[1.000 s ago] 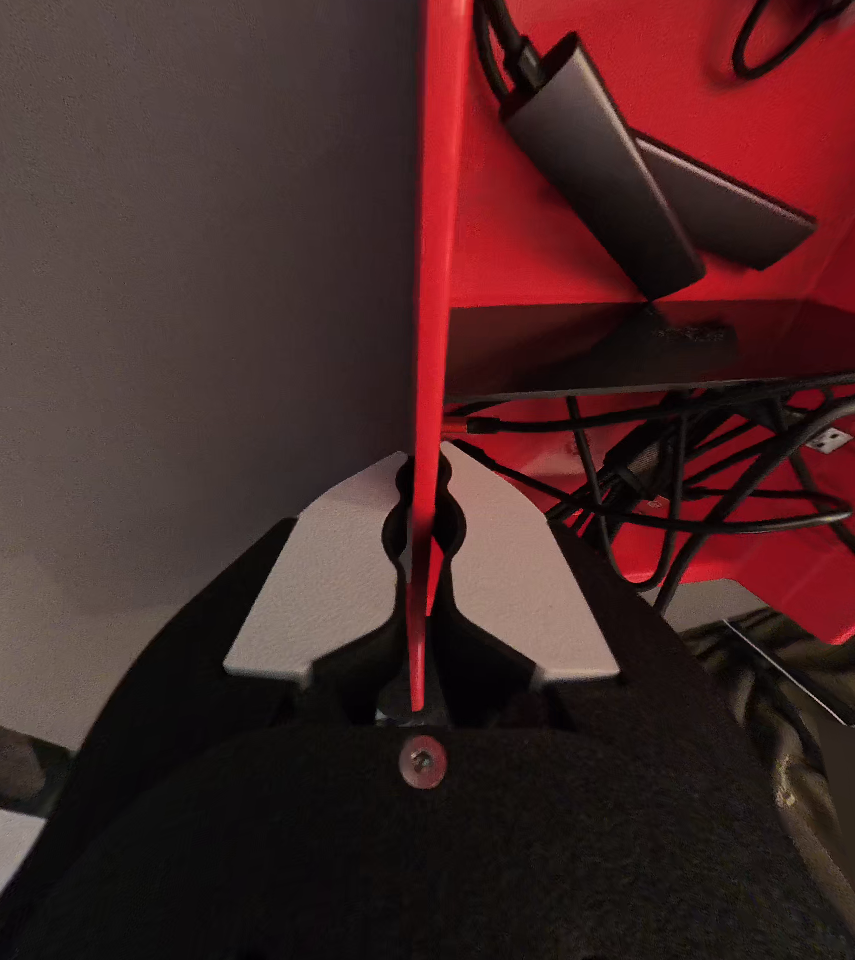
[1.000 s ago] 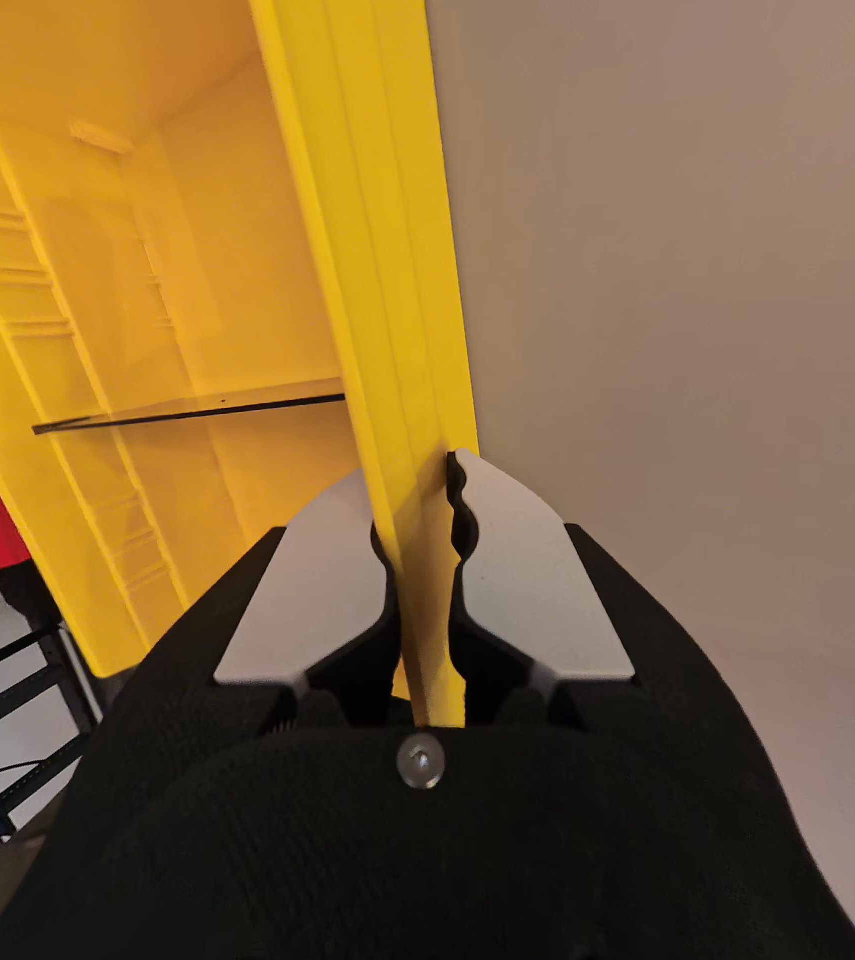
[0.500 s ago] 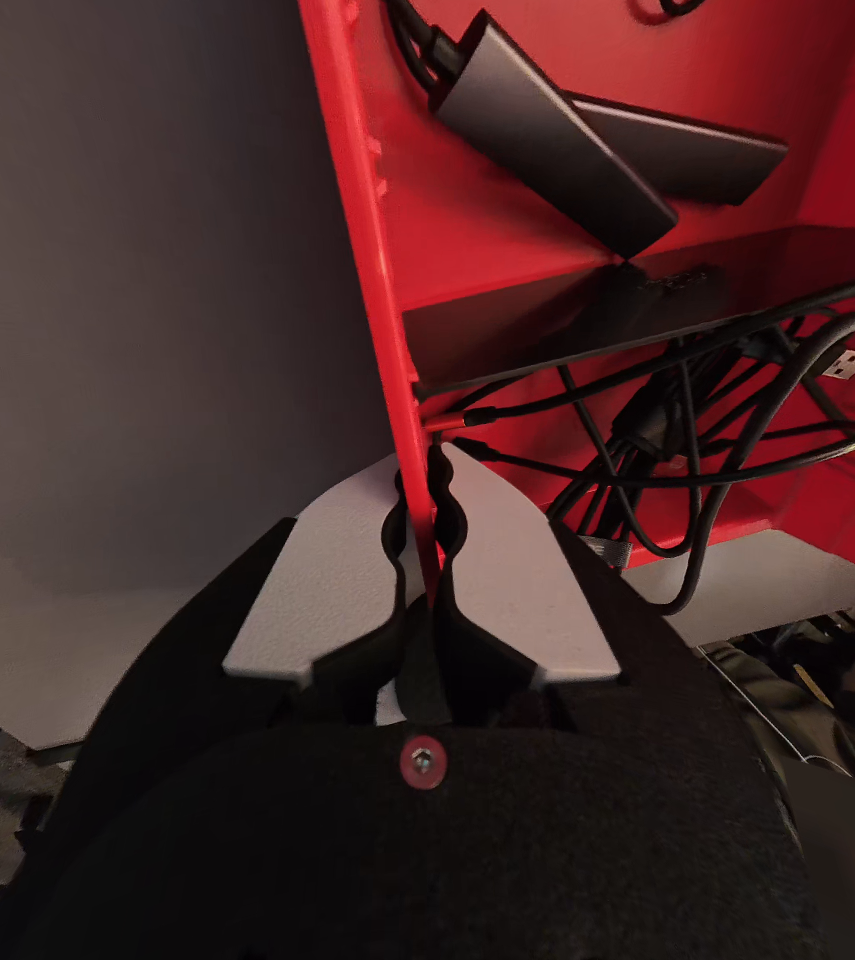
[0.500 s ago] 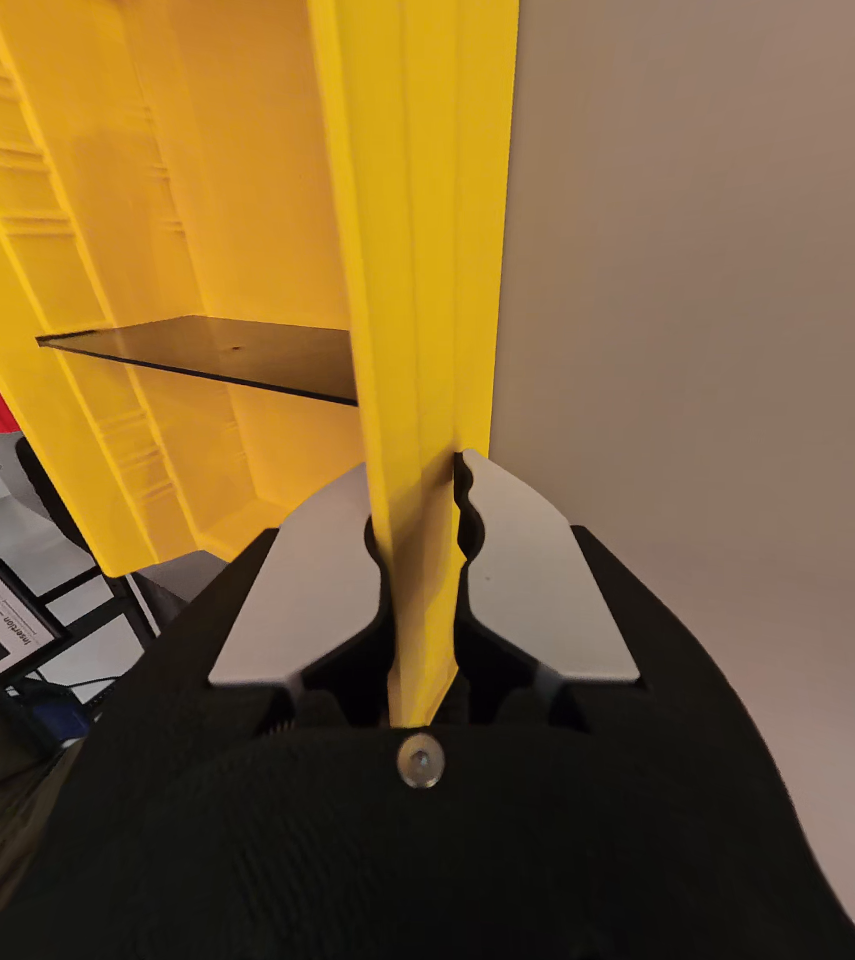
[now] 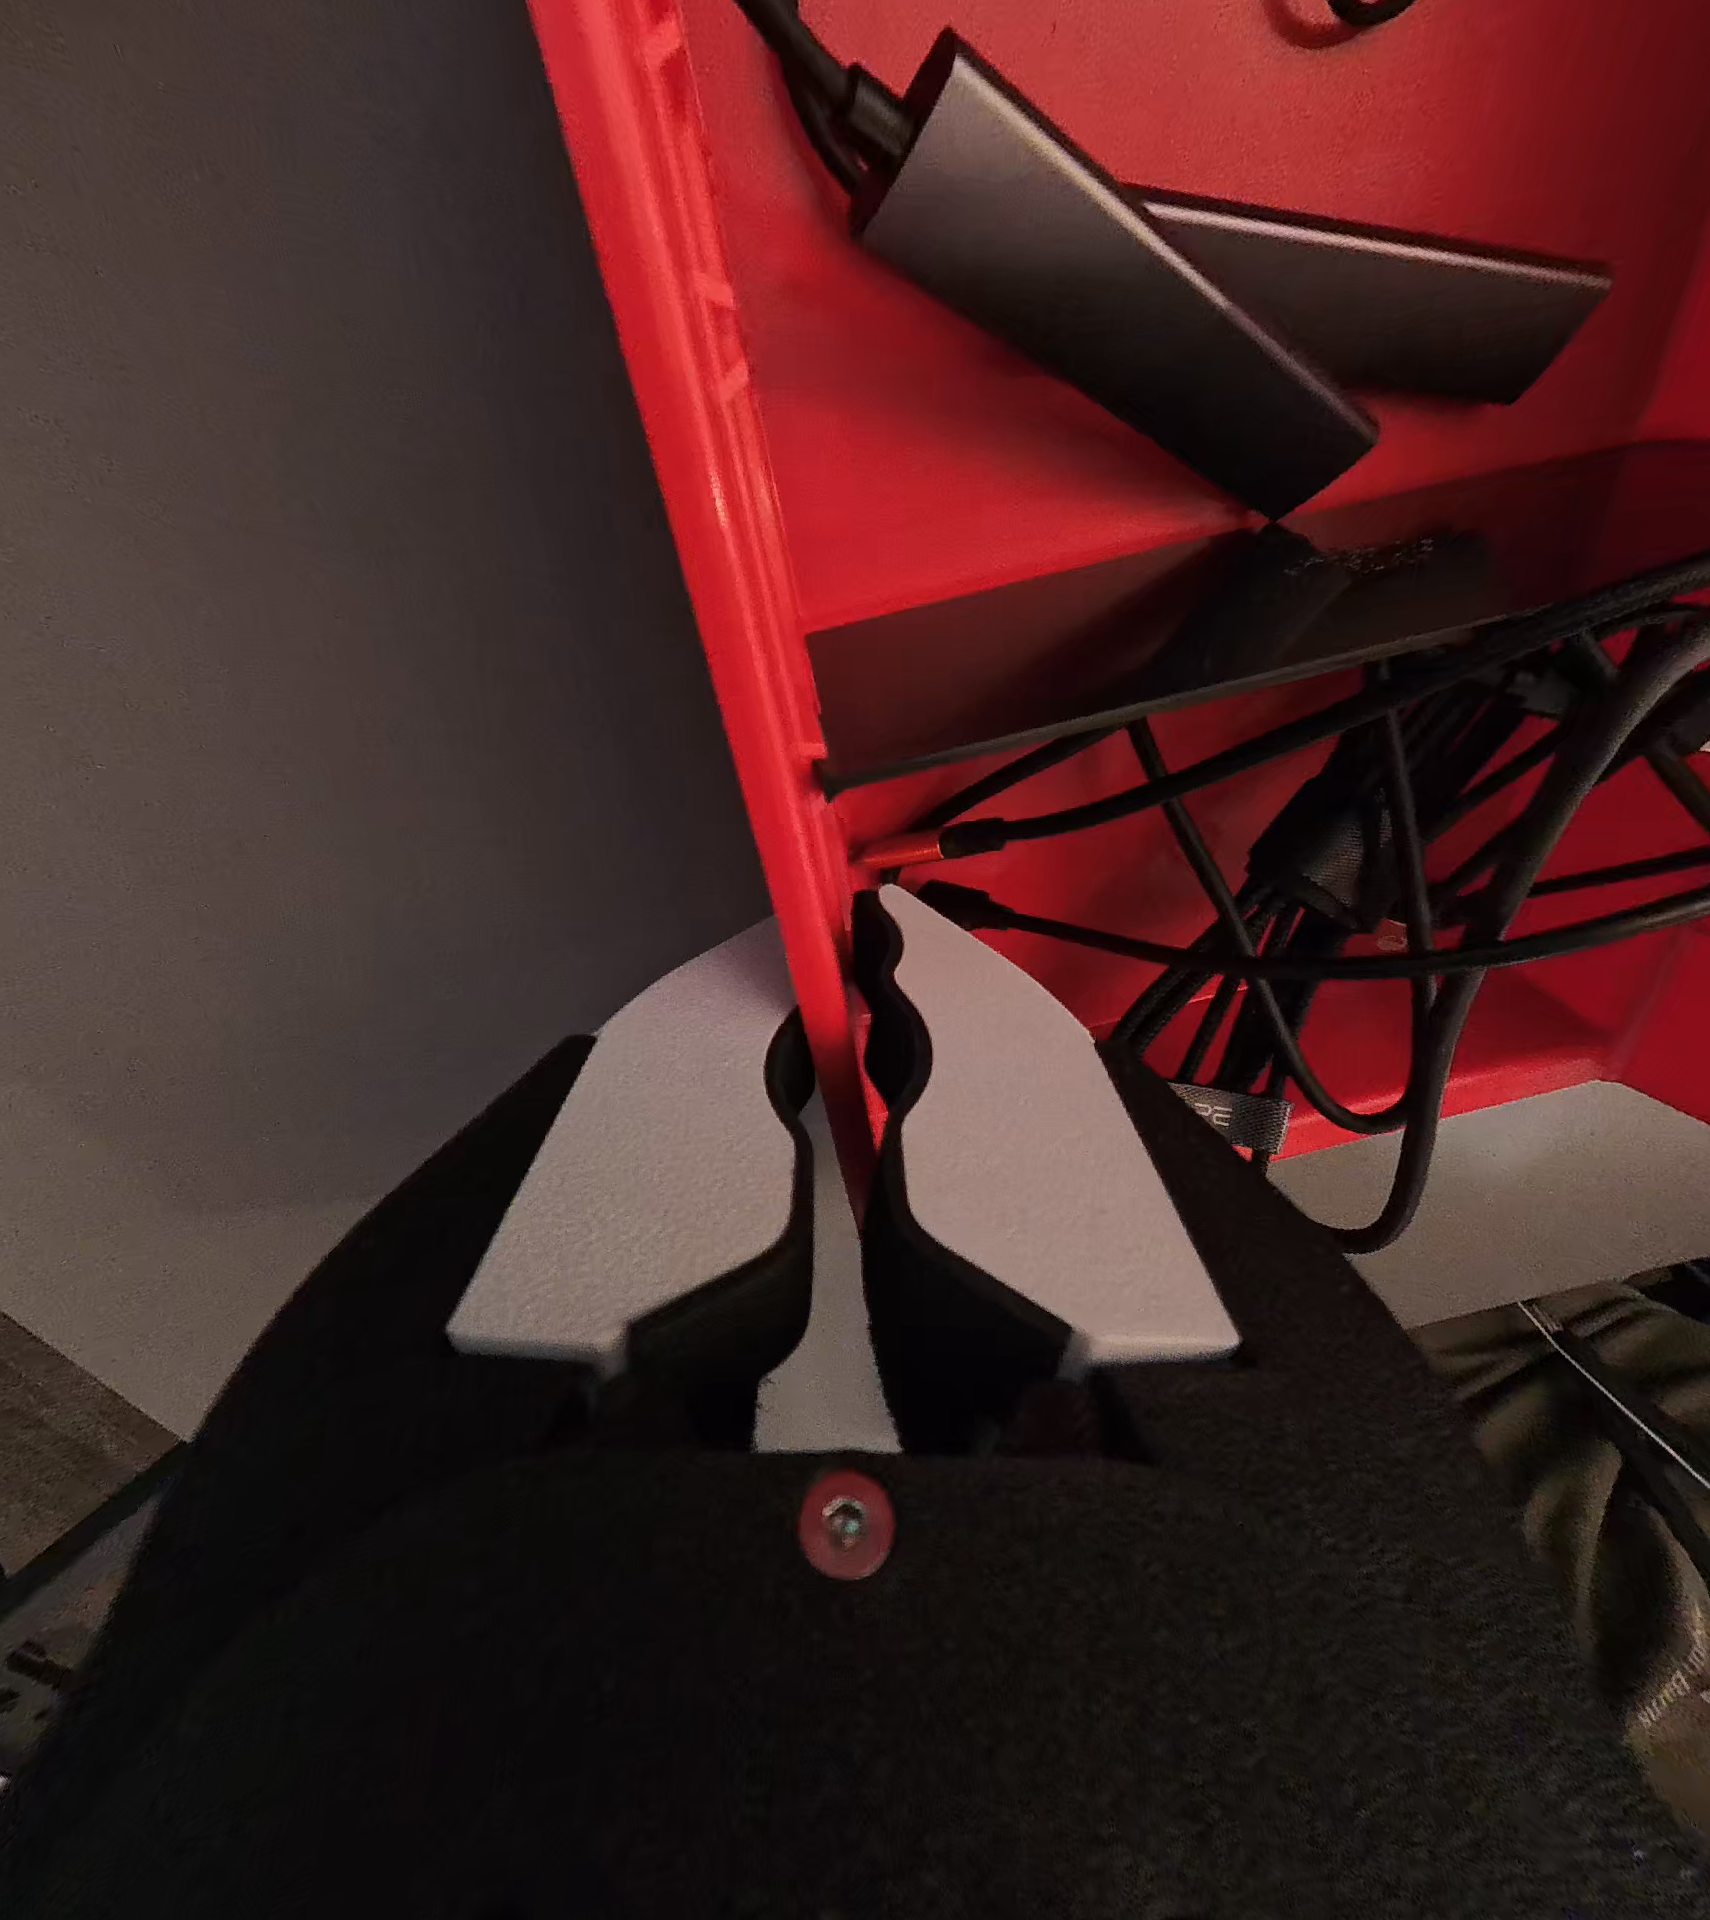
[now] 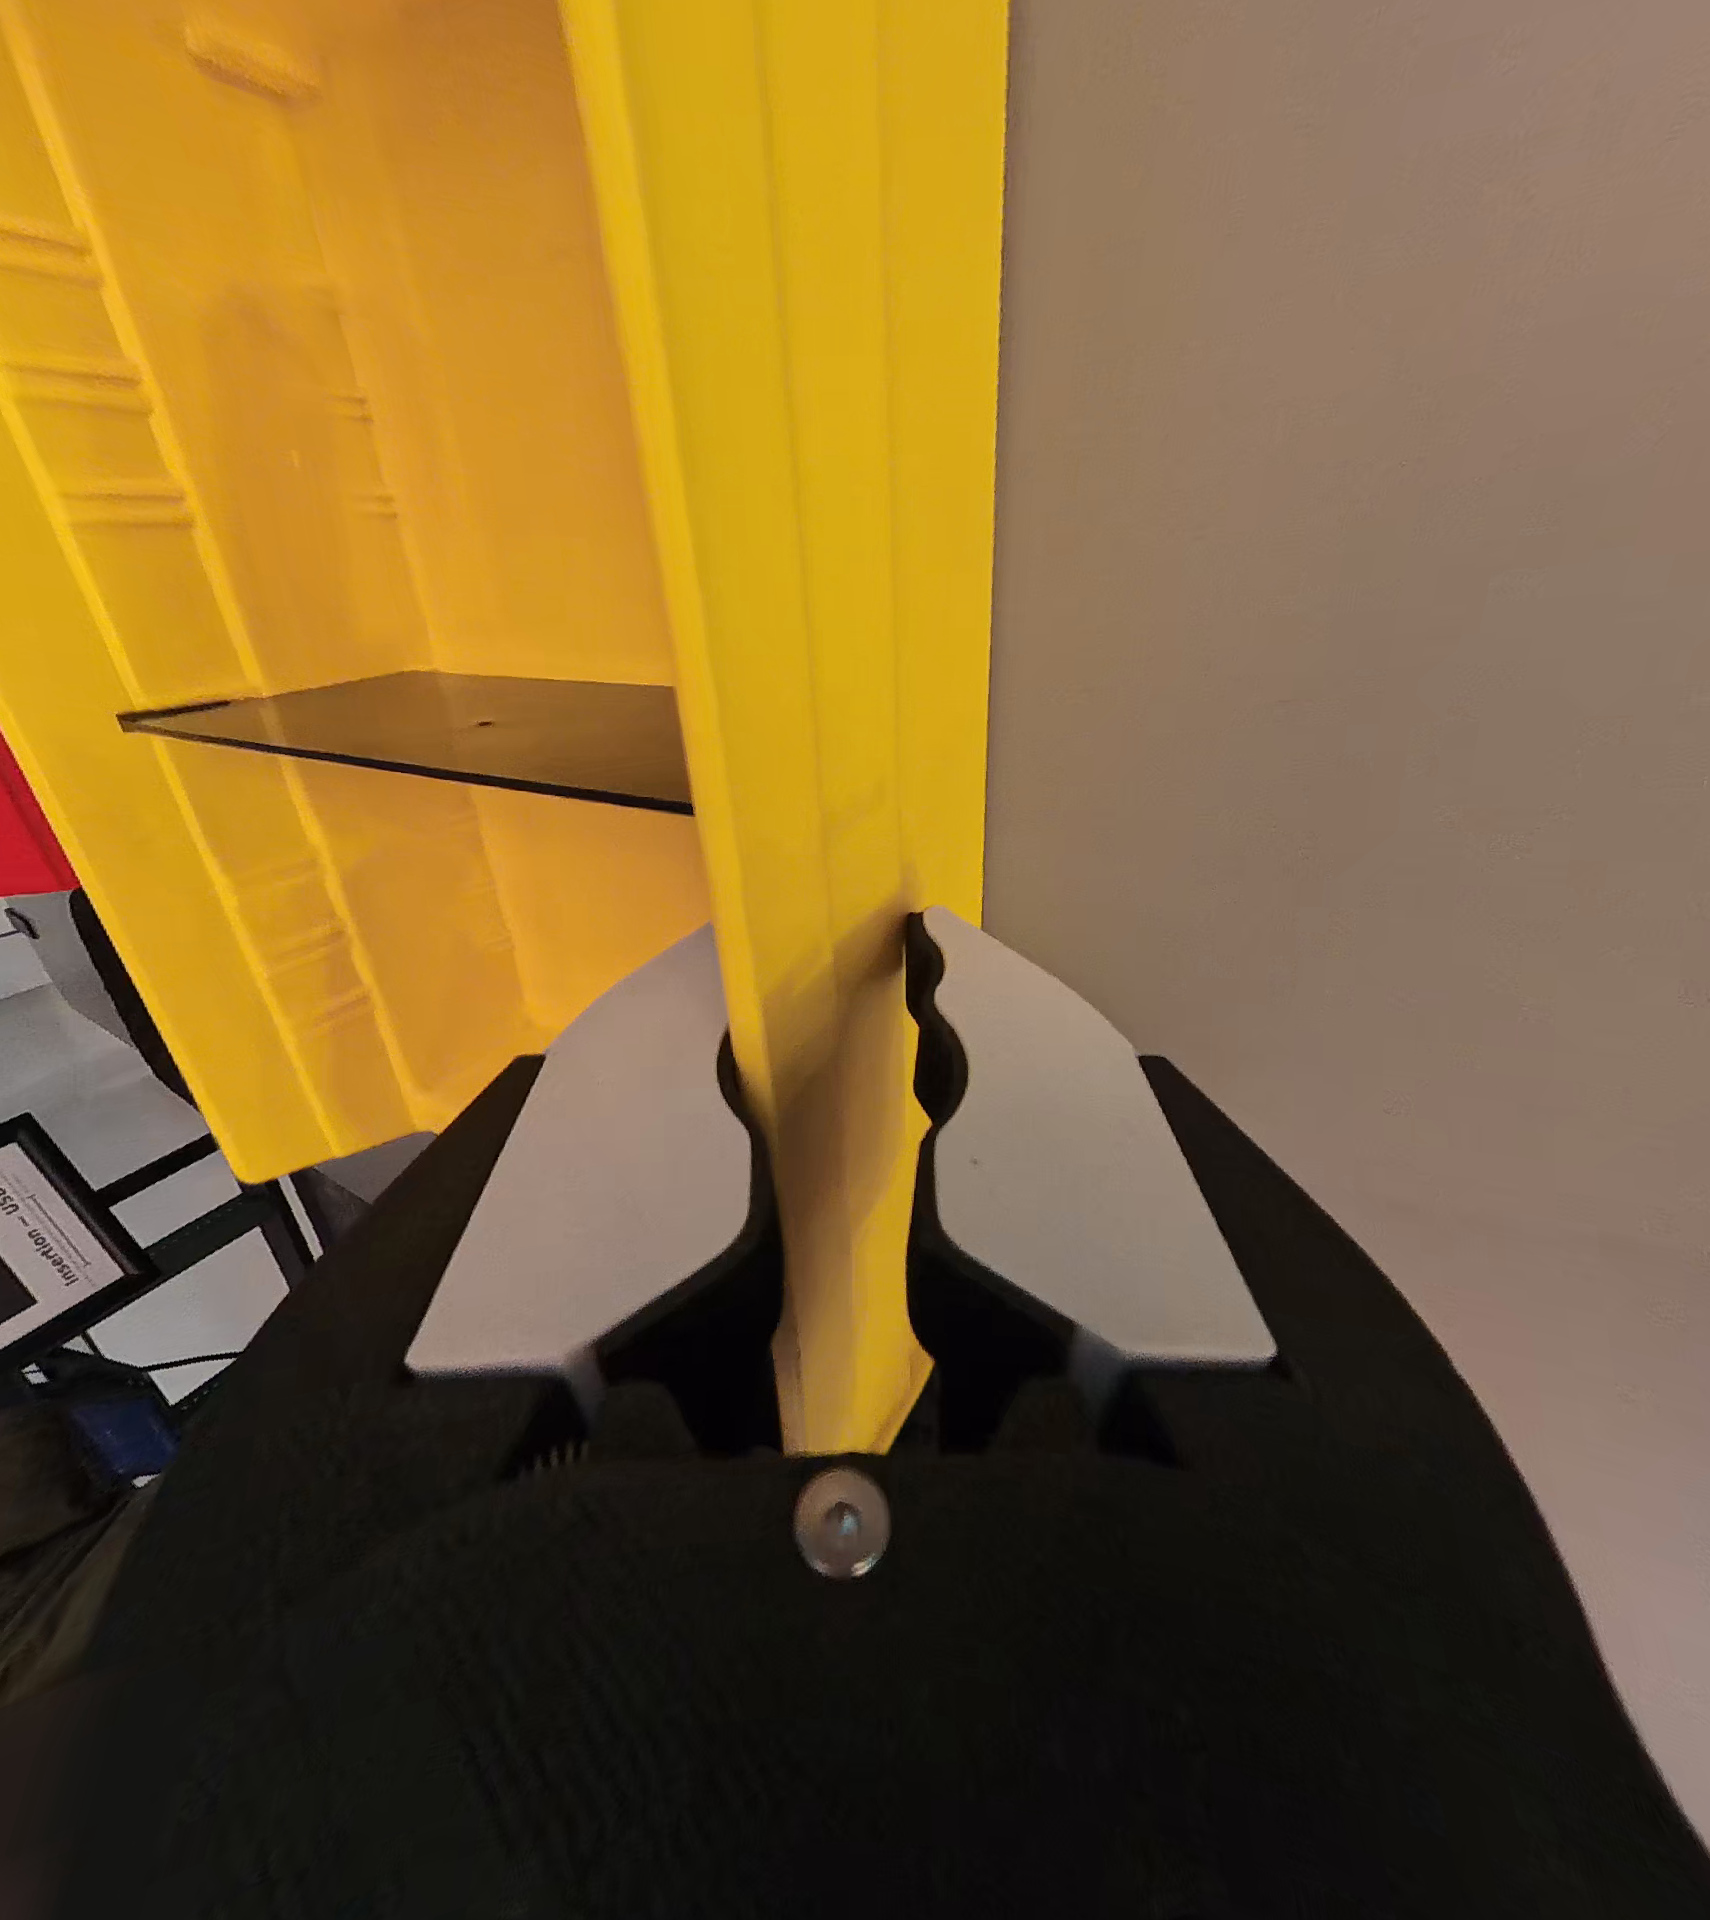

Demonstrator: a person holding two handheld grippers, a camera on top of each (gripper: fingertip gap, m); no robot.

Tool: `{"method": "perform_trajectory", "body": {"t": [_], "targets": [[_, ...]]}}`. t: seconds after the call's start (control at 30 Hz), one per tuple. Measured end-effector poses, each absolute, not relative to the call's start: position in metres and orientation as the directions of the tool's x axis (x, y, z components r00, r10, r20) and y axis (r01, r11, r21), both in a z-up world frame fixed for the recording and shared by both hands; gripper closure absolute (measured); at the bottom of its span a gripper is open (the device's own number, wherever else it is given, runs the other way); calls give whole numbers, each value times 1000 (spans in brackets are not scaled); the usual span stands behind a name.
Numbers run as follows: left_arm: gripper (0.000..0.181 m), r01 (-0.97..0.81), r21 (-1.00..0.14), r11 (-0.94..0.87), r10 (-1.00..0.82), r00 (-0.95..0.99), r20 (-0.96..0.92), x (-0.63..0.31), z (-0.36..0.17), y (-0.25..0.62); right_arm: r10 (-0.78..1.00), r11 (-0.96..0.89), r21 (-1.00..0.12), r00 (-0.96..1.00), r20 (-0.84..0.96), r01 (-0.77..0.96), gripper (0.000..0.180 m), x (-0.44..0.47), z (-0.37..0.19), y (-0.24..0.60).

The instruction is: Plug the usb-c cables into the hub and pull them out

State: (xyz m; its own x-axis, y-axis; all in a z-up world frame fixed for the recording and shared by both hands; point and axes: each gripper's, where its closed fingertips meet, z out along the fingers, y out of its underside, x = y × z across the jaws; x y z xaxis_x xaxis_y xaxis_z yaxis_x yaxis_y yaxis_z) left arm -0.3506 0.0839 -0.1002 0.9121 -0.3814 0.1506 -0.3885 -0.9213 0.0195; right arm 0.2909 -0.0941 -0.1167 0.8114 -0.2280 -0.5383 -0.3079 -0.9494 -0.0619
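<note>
My left gripper (image 5: pixel 835 997) is clamped narrow on the side wall of the red bin (image 5: pixel 726 582), my right gripper (image 6: pixel 820 997) pinched the same way on the rim of the yellow bin (image 6: pixel 830 520) — so I judge this is bin handling, setup before any plugging. Nothing task-related is in either grip yet. In the left wrist view, at 2 o'clock of my fingers, the cables (image 5: pixel 1350 935) lie tangled in the bin's near compartment, one loop spilling over the near edge; past the dark divider (image 5: pixel 1090 665), at 1 o'clock, two grey hubs (image 5: pixel 1121 270) lie crossed, one on the other. Yellow bin looks bare apart from its own divider (image 6: pixel 456 727). Next move, as I read it: let go of both walls, then reach in for a hub and one cable end — needs a single plug teased from the knot. Open tabletop (image 5: pixel 259 520) at 10 o'clock of left, same at 2 o'clock of right; table edge close behind.
</note>
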Motion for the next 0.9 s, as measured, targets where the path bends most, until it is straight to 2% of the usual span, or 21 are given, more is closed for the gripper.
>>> {"method": "perform_trajectory", "body": {"t": [0.23, 0.43, 0.63, 0.9], "targets": [[177, -469, 15, -883, -465, 880, 94, -357, -100, 86, -253, -936, -68, 795, -551, -346, 156, 300, -117, -95], [177, -465, -12, -885, -463, 878, 121, -364, -100, 86, -265, -929, -82, 804, -532, -360, 156, 308, -117, -93], [177, -465, -35, -885, -466, 878, 112, -372, -100, 89, -194, -953, -104, 838, -510, -284, 157, 308, -117, -93], [177, -472, -16, -882, -471, 876, 106, -370, -101, 81, -81, -983, -125, 922, -378, -138, 165, 312, -119, -95]]}}
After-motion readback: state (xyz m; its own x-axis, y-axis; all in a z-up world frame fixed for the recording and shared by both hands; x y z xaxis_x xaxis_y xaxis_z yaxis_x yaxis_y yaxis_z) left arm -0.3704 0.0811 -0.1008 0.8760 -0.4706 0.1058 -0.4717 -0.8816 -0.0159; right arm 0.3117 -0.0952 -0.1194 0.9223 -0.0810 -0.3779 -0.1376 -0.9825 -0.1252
